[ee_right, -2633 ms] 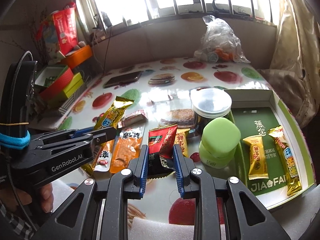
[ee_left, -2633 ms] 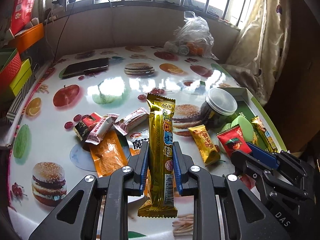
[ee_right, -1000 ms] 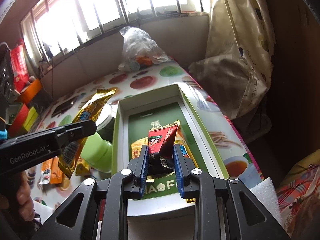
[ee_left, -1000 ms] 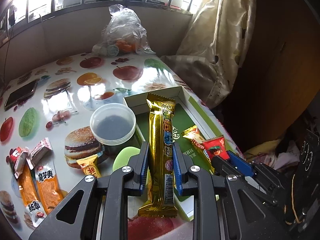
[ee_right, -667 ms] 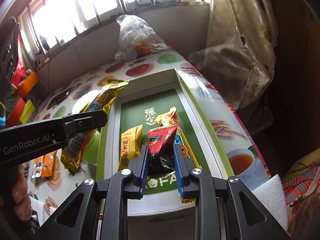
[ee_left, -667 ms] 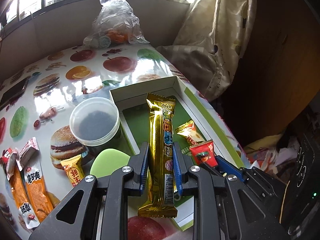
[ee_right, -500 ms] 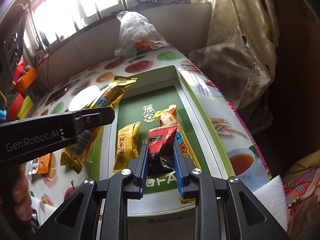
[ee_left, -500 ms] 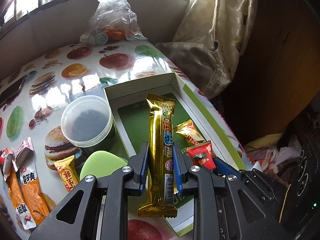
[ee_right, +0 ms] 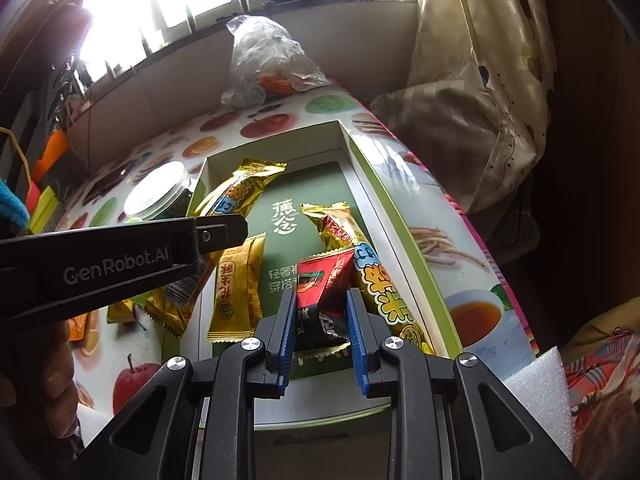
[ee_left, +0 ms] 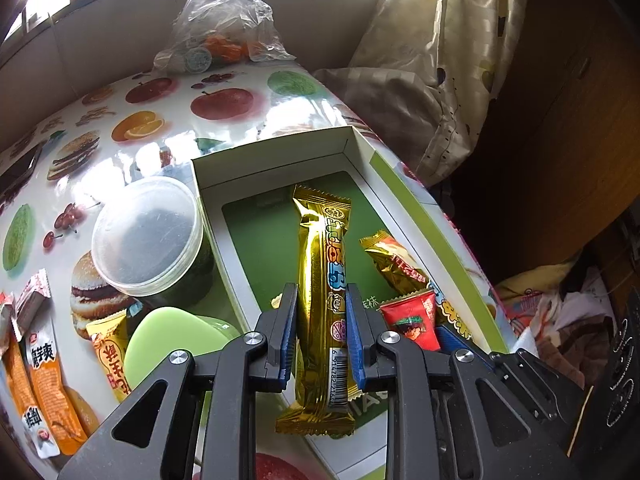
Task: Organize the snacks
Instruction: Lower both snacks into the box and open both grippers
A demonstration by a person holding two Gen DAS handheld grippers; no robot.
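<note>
My left gripper (ee_left: 321, 334) is shut on a long gold snack bar (ee_left: 324, 264) and holds it above the green-floored box (ee_left: 276, 160). The bar also shows in the right wrist view (ee_right: 236, 196), under the left gripper's black arm (ee_right: 120, 256). My right gripper (ee_right: 320, 332) is shut on a red and black packet (ee_right: 324, 284), held over the near part of the box (ee_right: 404, 216). That packet shows in the left wrist view (ee_left: 412, 316). In the box lie a gold packet (ee_right: 238, 288) and a long gold bar (ee_right: 360, 256).
A clear-lidded jar (ee_left: 148, 232) and a pale green lid (ee_left: 168, 340) stand left of the box. Orange and yellow packets (ee_left: 44, 380) lie at the table's left. A plastic bag (ee_left: 224, 20) sits at the far wall. A curtain (ee_left: 432, 60) hangs on the right.
Both grippers have moved from the loose snacks on the left to over the box, each still holding its snack. In the last half second they have come slightly closer to the box.
</note>
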